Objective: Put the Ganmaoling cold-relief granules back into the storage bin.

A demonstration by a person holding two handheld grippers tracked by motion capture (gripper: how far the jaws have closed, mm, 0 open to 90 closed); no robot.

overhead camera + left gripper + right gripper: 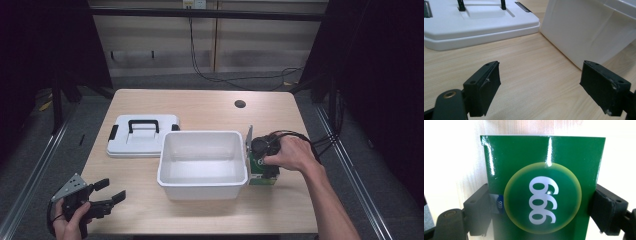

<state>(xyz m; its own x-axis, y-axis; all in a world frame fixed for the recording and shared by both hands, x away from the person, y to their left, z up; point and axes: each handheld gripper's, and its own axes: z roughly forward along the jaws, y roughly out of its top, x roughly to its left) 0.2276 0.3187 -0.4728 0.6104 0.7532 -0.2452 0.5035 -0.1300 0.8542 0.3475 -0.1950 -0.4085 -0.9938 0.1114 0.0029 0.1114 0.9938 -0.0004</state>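
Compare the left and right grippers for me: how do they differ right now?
The left gripper is open over bare table; the right gripper is shut on the green box. The left sits near the front edge, the right beside the white bin. Both have black fingers.

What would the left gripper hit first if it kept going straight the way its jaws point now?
Probably the white bin: the left gripper, jaws open over bare table, aims about where the bin's near corner meets the white lid. Depth is unclear, so it could touch the lid's edge instead.
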